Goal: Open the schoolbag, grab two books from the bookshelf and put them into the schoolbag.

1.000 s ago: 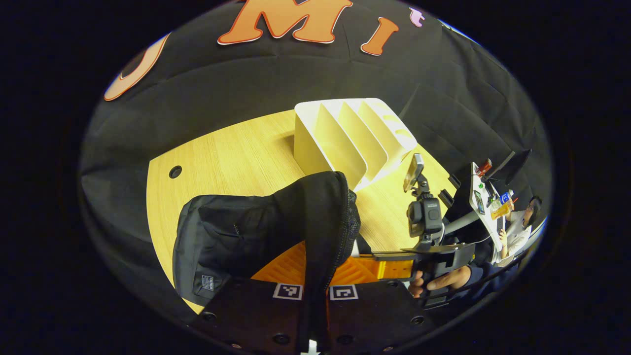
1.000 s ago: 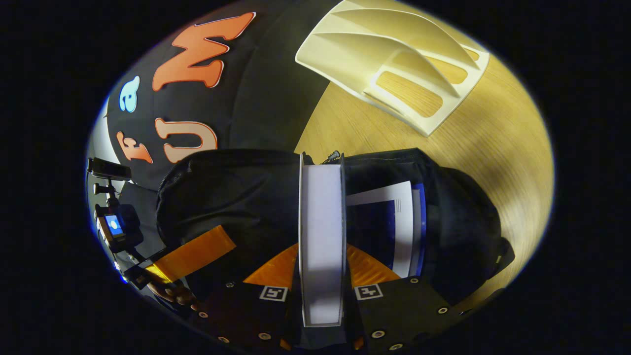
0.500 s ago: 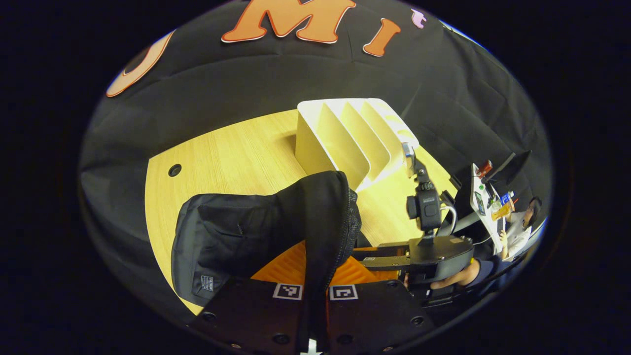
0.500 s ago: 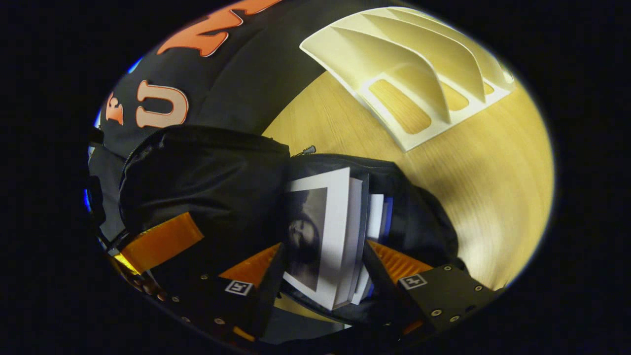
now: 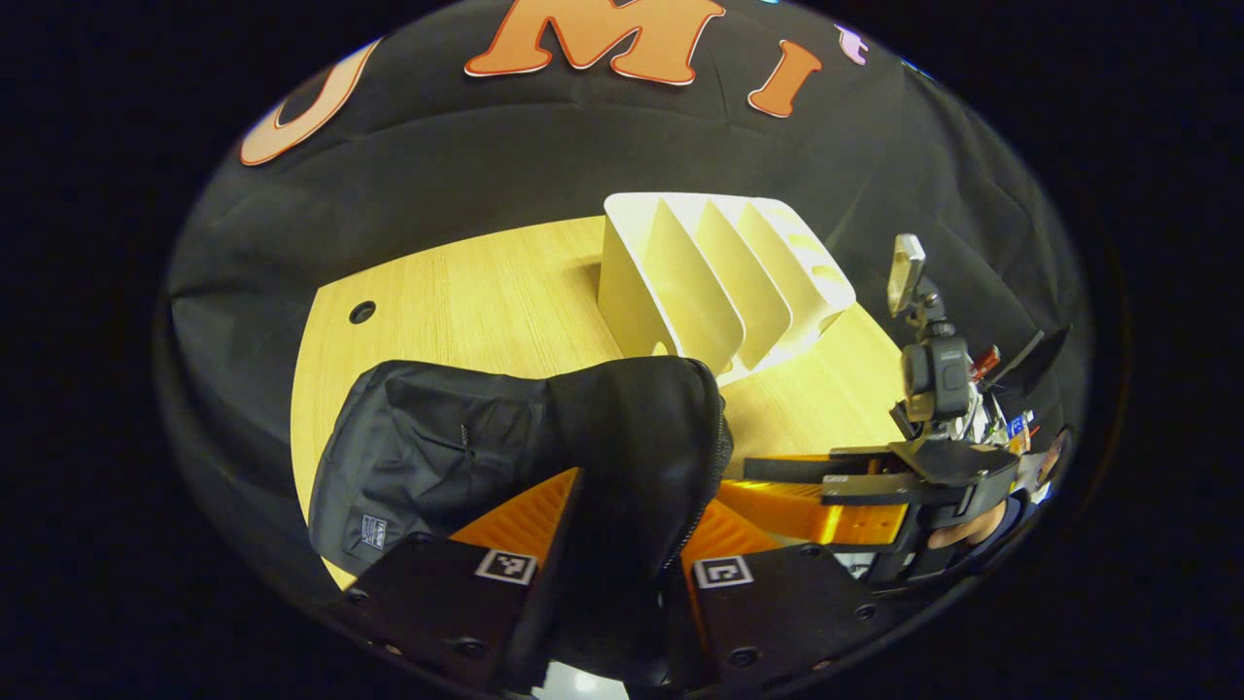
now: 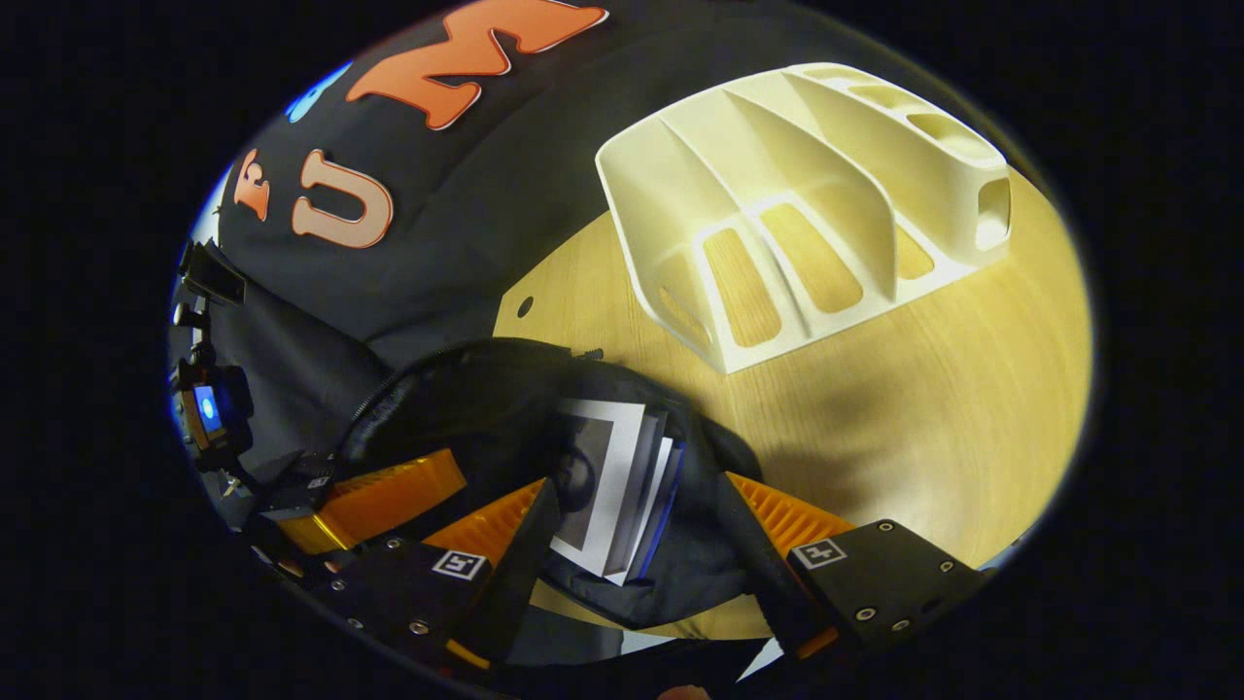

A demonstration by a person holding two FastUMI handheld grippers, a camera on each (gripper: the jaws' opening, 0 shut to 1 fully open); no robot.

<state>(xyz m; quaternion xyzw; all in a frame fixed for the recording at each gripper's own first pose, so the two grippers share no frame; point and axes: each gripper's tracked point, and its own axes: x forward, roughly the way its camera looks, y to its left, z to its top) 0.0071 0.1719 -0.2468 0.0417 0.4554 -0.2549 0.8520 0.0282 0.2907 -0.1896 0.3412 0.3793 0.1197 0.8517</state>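
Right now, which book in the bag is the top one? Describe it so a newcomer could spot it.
On the wooden table, in front of the white bookshelf, lies the black schoolbag with its mouth open. Two books poke out; the top book has a white cover with a dark picture, while the other book beneath shows a blue edge.

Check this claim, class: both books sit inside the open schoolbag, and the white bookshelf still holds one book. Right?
Not quite. In the right gripper view the bookshelf stands empty, its slots bare. The books do sit inside the open schoolbag.
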